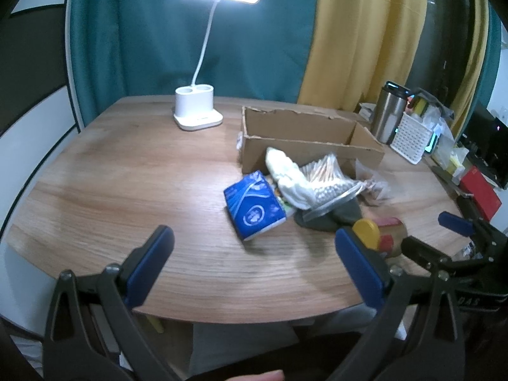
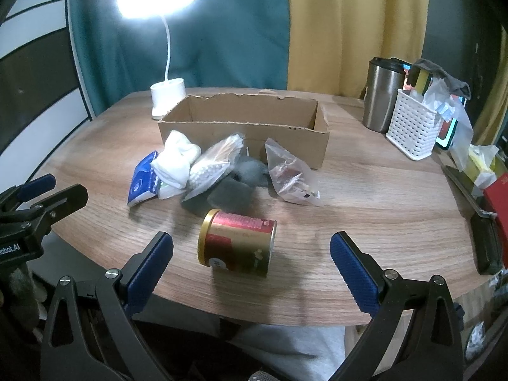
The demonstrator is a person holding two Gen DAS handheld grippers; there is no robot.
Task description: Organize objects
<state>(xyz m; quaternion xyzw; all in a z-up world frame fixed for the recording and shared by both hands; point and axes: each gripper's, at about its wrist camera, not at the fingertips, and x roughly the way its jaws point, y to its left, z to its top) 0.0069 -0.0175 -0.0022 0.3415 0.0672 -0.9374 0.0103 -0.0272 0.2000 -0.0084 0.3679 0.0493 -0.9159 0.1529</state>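
Right gripper (image 2: 251, 255) wide open, empty; the tin can (image 2: 237, 243) lies on its side dead ahead between the fingers, long axis running left-right across them. Left gripper (image 1: 254, 258) also wide open, farther; can off its right finger.

In the left view, the blue-padded left gripper finger (image 1: 358, 263) hid part of the red-and-gold tin can (image 1: 385, 233); its label print blurred.
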